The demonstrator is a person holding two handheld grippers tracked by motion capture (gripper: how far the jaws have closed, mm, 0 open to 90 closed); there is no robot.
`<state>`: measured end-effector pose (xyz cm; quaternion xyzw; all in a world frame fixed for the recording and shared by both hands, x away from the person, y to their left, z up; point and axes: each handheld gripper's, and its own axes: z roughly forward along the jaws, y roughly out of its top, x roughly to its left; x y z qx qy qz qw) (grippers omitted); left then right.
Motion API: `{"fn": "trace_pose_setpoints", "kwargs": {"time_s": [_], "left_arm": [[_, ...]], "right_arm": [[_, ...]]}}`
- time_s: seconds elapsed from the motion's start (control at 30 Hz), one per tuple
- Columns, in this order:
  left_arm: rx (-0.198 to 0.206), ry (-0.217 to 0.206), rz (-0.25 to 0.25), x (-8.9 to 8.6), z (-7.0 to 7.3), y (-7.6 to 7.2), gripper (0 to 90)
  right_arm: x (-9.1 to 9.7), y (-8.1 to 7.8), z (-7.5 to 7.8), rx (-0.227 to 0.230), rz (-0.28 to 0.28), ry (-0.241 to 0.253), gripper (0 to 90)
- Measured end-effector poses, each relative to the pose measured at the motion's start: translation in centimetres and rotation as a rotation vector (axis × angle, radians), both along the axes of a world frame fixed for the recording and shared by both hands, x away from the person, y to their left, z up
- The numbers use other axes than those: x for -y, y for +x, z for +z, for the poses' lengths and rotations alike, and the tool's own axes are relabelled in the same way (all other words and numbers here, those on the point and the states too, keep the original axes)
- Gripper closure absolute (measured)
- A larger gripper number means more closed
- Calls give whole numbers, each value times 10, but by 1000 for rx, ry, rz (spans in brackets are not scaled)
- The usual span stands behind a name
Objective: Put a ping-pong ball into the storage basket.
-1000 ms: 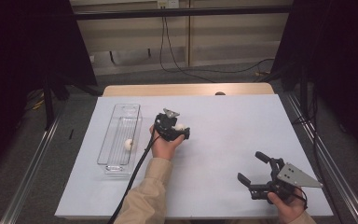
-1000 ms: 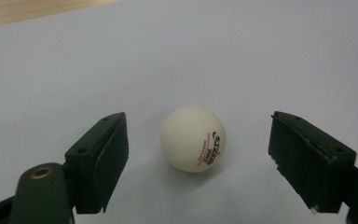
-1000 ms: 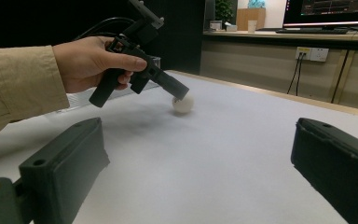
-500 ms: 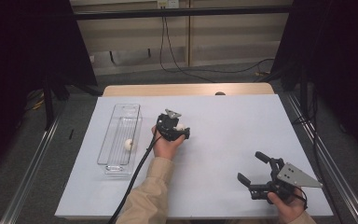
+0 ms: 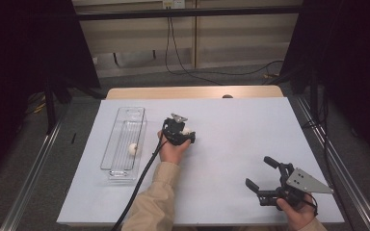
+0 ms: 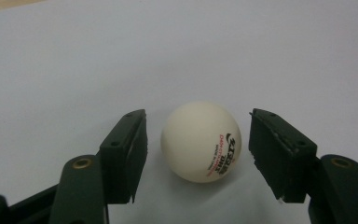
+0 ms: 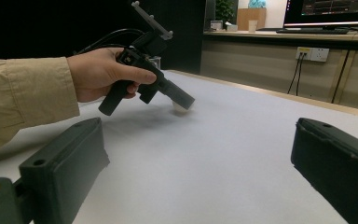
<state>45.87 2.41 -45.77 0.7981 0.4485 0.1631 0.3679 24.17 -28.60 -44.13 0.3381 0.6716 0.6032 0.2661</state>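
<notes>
Left gripper (image 5: 187, 136) sits low over the table (image 5: 231, 144) near its middle, just right of the tray (image 5: 125, 144); its jaws have just been closing and now stand either side of the ball (image 6: 200, 140), a thin gap showing on each side, pads not yet pressing; the ball rests on the table between them, red and black print facing right. A second ball (image 5: 133, 148) lies inside the tray. Right gripper (image 5: 262, 175) rests near the table's front right corner; jaws spread wide, nothing between them.
</notes>
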Motion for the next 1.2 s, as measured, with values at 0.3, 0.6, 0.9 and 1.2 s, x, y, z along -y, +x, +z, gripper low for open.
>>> {"fn": "trace_pose_setpoints", "kwargs": {"time_s": [0.3,0.6,0.9,1.2], "left_arm": [[-1,-11,4,1,-3,1,425],[0,-7,-7,2,-5,2,471],[-3,-7,-8,3,-5,2,504],[-4,-13,-5,3,-5,2,508]], "right_arm": [[0,0,0,-2,-1,0,25],[0,0,0,-1,-1,0,25],[0,0,0,-1,-2,0,25],[0,0,0,-2,-1,1,25]]}}
